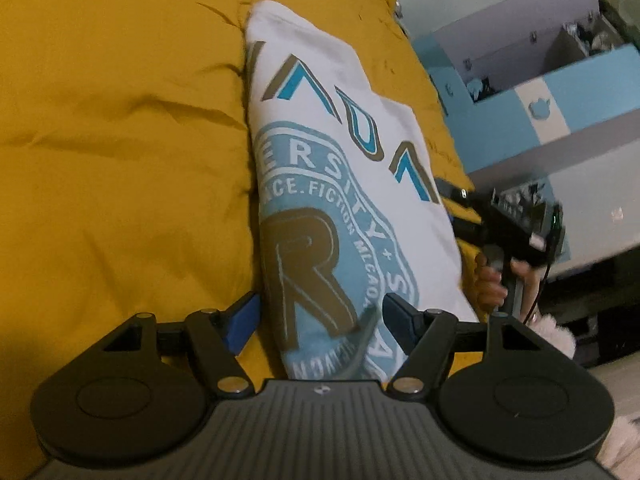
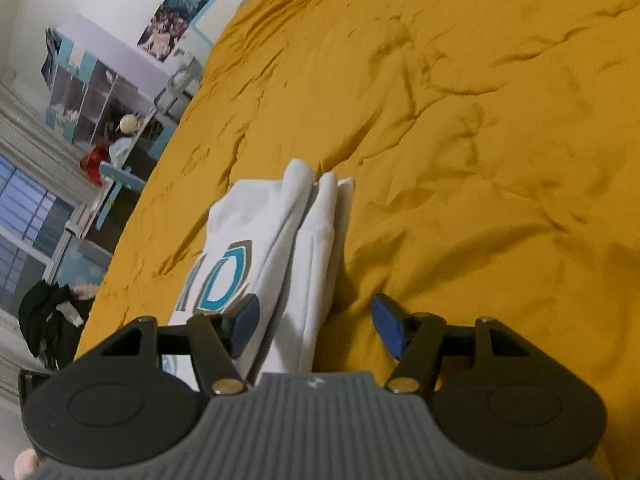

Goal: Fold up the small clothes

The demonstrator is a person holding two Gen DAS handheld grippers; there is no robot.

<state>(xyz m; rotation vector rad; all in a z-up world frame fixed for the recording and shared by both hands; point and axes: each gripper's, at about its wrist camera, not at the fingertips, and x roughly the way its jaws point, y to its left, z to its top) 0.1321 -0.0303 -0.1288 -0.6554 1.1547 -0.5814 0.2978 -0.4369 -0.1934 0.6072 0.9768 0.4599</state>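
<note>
A white T-shirt (image 1: 320, 152) with a blue and brown print lies folded into a long strip on the mustard-yellow bedcover (image 1: 120, 140). My left gripper (image 1: 320, 320) stands open over the strip's near end, one blue pad beside its left edge, the other above the print. In the right wrist view the same T-shirt (image 2: 304, 232) shows its stacked folded layers, and my right gripper (image 2: 316, 322) is open with that end between its fingers, the pads not pressing. The right gripper (image 1: 454, 208) also shows at the shirt's right edge, held by a hand (image 1: 490, 284).
The bedcover (image 2: 480, 120) spreads wrinkled to the right and beyond. A blue and white cabinet (image 1: 560, 100) stands past the bed's edge. A shelf unit (image 2: 92, 92), a window (image 2: 28, 216), a small blue chair (image 2: 116, 184) and dark clothes (image 2: 48, 316) lie off the other side.
</note>
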